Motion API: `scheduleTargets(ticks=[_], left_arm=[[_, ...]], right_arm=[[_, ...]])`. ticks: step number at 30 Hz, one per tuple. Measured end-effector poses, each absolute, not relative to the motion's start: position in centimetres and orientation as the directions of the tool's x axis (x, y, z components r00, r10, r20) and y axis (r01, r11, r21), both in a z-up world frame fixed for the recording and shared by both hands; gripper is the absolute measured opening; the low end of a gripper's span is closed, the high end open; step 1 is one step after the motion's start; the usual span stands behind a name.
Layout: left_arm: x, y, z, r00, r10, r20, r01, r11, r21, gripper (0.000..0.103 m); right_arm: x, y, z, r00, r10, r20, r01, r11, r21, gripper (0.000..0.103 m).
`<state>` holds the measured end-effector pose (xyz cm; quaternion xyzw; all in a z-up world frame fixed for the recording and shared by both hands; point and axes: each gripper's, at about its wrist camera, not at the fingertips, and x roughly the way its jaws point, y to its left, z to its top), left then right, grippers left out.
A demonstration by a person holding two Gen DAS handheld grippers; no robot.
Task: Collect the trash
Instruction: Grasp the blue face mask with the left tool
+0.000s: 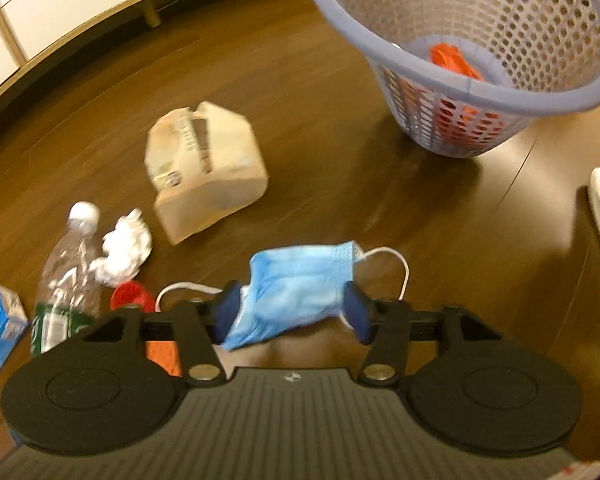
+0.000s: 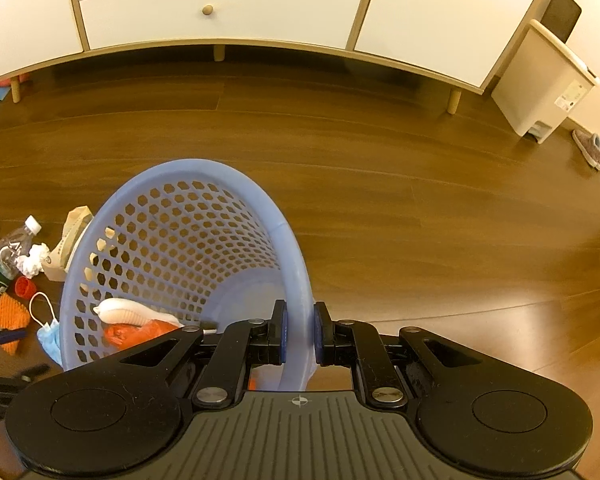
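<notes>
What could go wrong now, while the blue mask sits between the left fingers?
1. The crumpled blue face mask seems only loosely caught in the left hand-held gripper; it may slip out.
2. Its white ear loop dangles and could snag the tilted lavender perforated plastic basket rim, which the right hand-held gripper pinches.

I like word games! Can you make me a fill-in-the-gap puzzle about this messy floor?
The left claw is around a blue ____.
The right claw grips the rim of the purple ____.
The crumpled tissue lies beside a plastic ____.
The paper bag lies on the ____.

Missing words: face mask; basket; bottle; floor
</notes>
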<state>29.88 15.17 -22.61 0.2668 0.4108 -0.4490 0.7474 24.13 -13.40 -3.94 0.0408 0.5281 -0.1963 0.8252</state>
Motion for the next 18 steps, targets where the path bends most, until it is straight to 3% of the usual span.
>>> scheduleTargets(ticks=[3, 7, 10, 12, 14, 18], left_arm=[[30.1, 13.9, -23.7, 0.272, -0.439, -0.856, 0.894, 0.444, 0.056, 0.072], [31.2, 13.1, -25.8, 0.261, -0.391, -0.883, 0.888, 0.456, 0.061, 0.071], [31.7, 13.1, -26.7, 0.239, -0.372, -0.897, 0.89, 0.454, 0.049, 0.053], [32.0, 13.1, -27.2, 0.226, -0.358, -0.906, 0.888, 0.458, 0.041, 0.032], [32.2, 13.2, -27.4, 0.226, -0.356, -0.907, 0.888, 0.457, 0.042, 0.021], [32.5, 13.5, -26.8, 0.255, -0.351, -0.901, 0.88, 0.47, 0.066, 0.017]], right_arm=[[24.0, -13.5, -4.0, 0.367, -0.278, -0.888, 0.366, 0.921, -0.137, 0.009], [24.0, -13.7, -4.2, 0.367, -0.282, -0.886, 0.367, 0.919, -0.14, 0.009], [24.0, -13.9, -4.3, 0.365, -0.283, -0.887, 0.371, 0.918, -0.14, 0.009], [24.1, -14.0, -4.4, 0.362, -0.285, -0.887, 0.372, 0.917, -0.143, 0.009], [24.1, -14.0, -4.5, 0.361, -0.287, -0.887, 0.373, 0.916, -0.144, 0.009], [24.1, -14.0, -4.7, 0.358, -0.297, -0.885, 0.373, 0.915, -0.156, 0.009]])
